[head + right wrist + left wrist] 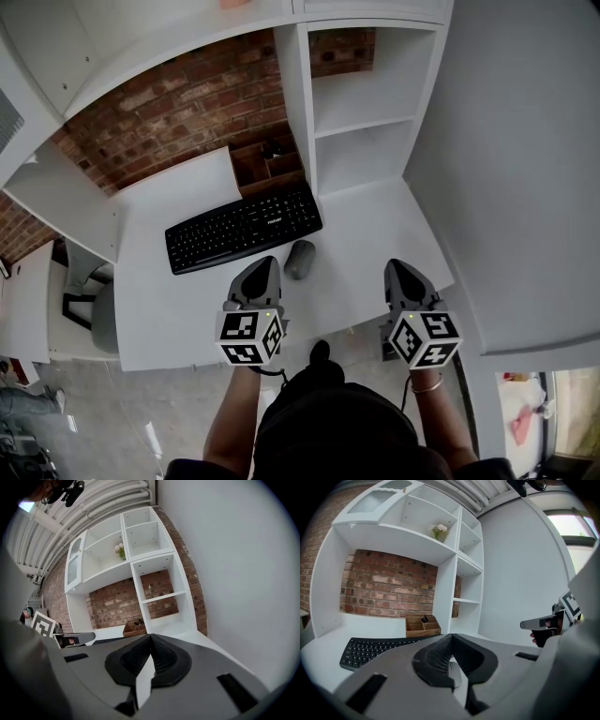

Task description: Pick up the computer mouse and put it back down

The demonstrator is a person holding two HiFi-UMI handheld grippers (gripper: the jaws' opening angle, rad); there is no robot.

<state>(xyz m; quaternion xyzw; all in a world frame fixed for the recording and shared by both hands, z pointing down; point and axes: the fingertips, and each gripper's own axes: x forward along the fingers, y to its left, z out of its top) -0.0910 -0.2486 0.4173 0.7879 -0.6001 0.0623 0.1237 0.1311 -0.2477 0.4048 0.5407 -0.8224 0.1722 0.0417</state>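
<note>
Desk point(187, 309), head view: mouse point(300, 260) beside keyboard point(244, 227) | left gripper view: flowers point(439, 529)

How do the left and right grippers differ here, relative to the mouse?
The left gripper has the mouse close beside its tips; the right gripper is well off to the mouse's right. The left gripper sits just short of the keyboard; the right gripper is over bare desk. Both are shut and empty.

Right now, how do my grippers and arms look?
The left gripper and right gripper have dark grey, tapering jaws and a white cube with black square markers. A black cable trails from the left. Bare forearms; a bracelet on the right wrist.
</note>
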